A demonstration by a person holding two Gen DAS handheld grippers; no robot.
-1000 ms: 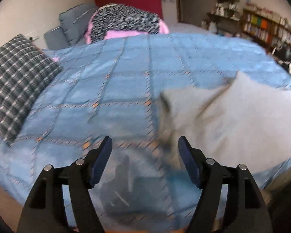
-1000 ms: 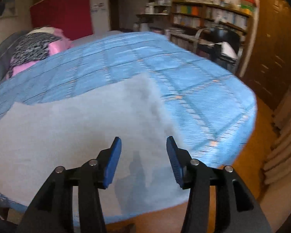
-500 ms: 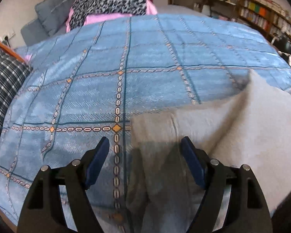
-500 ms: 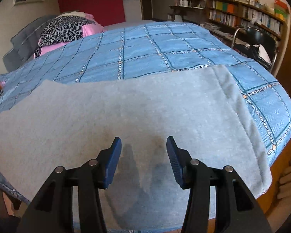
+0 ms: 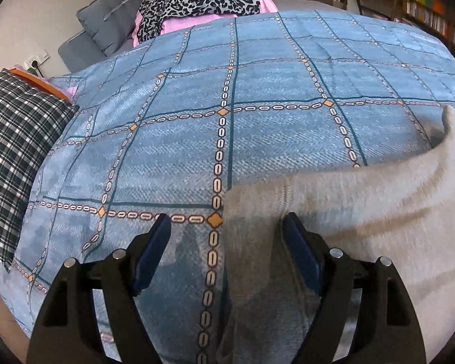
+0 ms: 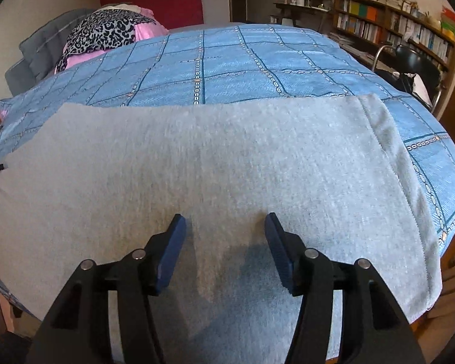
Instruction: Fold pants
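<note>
Grey pants [image 6: 227,163] spread flat across my blue checked bedspread [image 5: 257,121], my left gripper [image 5: 226,227] spread wide over their cuffed end, my right gripper [image 6: 224,224] over the middle — jaws just widened, pads gripping nothing, plaid pillow [image 5: 15,157] at the bed's left edge
</note>
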